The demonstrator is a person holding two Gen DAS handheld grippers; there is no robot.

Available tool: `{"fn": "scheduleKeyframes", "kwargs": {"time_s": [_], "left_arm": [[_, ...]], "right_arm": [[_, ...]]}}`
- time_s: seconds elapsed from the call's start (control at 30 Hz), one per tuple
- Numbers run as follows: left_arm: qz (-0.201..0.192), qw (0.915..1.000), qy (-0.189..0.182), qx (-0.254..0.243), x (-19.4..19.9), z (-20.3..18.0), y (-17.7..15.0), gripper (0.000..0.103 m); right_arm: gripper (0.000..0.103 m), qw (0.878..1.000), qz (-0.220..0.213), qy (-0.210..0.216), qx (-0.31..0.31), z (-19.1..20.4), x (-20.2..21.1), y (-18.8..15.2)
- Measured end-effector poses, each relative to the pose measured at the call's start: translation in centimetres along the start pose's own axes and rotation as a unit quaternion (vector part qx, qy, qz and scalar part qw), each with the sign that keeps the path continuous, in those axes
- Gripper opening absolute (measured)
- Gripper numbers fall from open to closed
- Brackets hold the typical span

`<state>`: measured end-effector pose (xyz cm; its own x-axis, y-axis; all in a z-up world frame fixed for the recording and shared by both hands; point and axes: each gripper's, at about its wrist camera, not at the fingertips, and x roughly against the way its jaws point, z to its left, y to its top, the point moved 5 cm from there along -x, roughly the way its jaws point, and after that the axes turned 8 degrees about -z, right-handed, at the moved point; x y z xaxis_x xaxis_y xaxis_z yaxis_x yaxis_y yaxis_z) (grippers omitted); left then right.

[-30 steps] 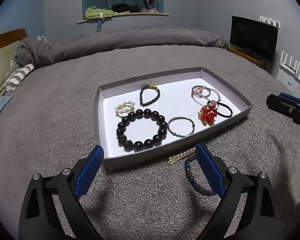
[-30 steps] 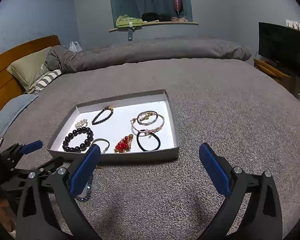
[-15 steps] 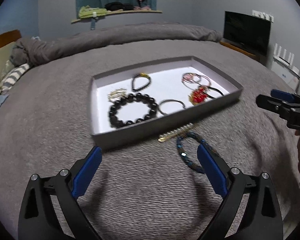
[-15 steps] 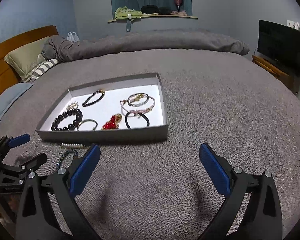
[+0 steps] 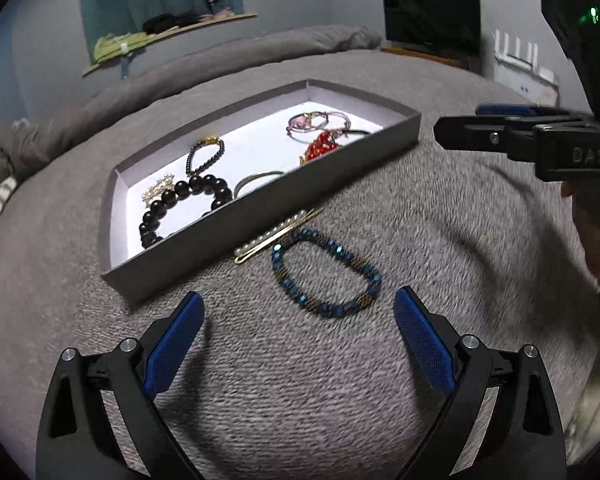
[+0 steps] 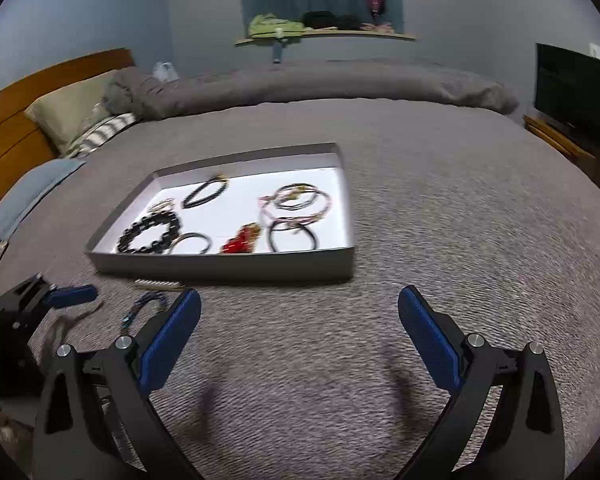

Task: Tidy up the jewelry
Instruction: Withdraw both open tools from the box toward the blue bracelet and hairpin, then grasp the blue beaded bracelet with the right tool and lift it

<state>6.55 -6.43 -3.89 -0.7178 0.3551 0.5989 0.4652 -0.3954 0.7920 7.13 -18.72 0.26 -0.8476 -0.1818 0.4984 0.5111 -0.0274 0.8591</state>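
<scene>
Partly, the tray's (image 5: 260, 200) near wall is hiding its dark bead bracelet (image 5: 180, 208). Outside it, on the bed (image 5: 300, 380), a blue beaded bracelet (image 5: 326, 272) is lying beside a pearl hairpin (image 5: 276, 232). Left gripper (image 5: 298, 328) and right gripper (image 6: 300, 328) are gaping wide, empty.

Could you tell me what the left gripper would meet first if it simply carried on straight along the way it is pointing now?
Most likely the blue beaded bracelet, lying on the grey blanket just ahead of the open left gripper. Beyond it are the pearl hair clip and the tray. Depth is uncertain.
</scene>
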Motion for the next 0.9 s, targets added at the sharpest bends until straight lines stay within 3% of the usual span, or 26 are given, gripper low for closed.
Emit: {"fn": "scheduleKeyframes", "kwargs": {"time_s": [0.07, 0.33, 0.53, 0.6, 0.9], "left_arm": [[0.000, 1.0000, 0.003, 0.000, 0.3, 0.8, -0.2, 0.097], [-0.006, 0.9960, 0.037, 0.081, 1.1, 5.6, -0.4, 0.097], [-0.008, 0.9950, 0.050, 0.086, 0.9, 6.2, -0.2, 0.096], [-0.006, 0.9951, 0.050, 0.085, 0.7, 6.1, -0.3, 0.096], [-0.005, 0.9950, 0.047, 0.088, 0.5, 6.3, -0.4, 0.095]], "right_arm": [[0.096, 1.000, 0.009, 0.027, 0.000, 1.2, -0.2, -0.4], [0.046, 0.996, 0.047, 0.078, 0.006, 5.0, -1.6, -2.2], [0.022, 0.993, 0.065, 0.092, 0.032, 7.9, -2.8, -3.0], [0.017, 0.993, 0.068, 0.093, 0.040, 8.6, -3.0, -3.2], [0.016, 0.991, 0.089, 0.084, 0.058, 9.6, -4.5, -4.5]]}}
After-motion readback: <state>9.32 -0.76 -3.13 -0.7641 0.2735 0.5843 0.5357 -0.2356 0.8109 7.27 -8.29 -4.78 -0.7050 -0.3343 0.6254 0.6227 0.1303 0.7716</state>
